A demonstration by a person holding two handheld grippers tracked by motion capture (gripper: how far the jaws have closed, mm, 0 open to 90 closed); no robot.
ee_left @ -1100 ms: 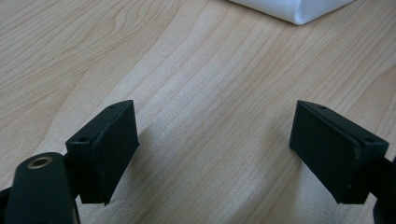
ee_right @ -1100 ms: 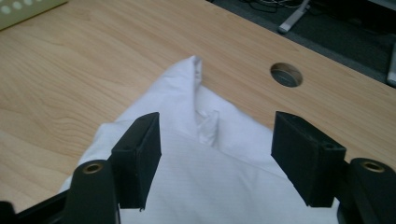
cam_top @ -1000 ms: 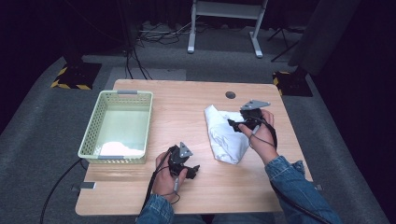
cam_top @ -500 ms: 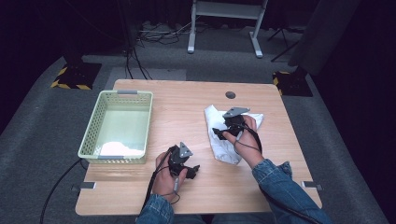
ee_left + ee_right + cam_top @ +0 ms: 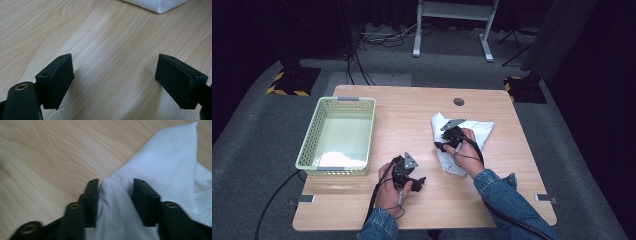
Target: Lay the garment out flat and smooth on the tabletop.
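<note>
I hold one gripper in each hand at the wooden counter [image 5: 412,125].

My right gripper [image 5: 446,142] is down on the white cloth [image 5: 477,131]. The cloth lies crumpled on the right side of the counter, well apart from the basket [image 5: 312,137]. In the right gripper view, a bump of the cloth [image 5: 160,170] sits up between my two black jaws. The jaws have just been closing, and now they squeeze the fold from both sides. So my right gripper [image 5: 113,192] is narrow and it is pinching the cloth. One pointy corner of the cloth sticks out past the jaws, flat on the wood.

My left gripper [image 5: 409,175] is near the front edge of the counter, between the basket and the cloth. It touches neither of them. In the left gripper view its jaws stand wide apart with bare wood [image 5: 105,50] between them. My left gripper [image 5: 115,75] holds nothing. A little corner of the cloth [image 5: 160,5] peeks in at the top of that view, past the jaws.

The basket is pale green and sits on the left side of the counter. Something white [image 5: 339,160] lies in its near end.
</note>
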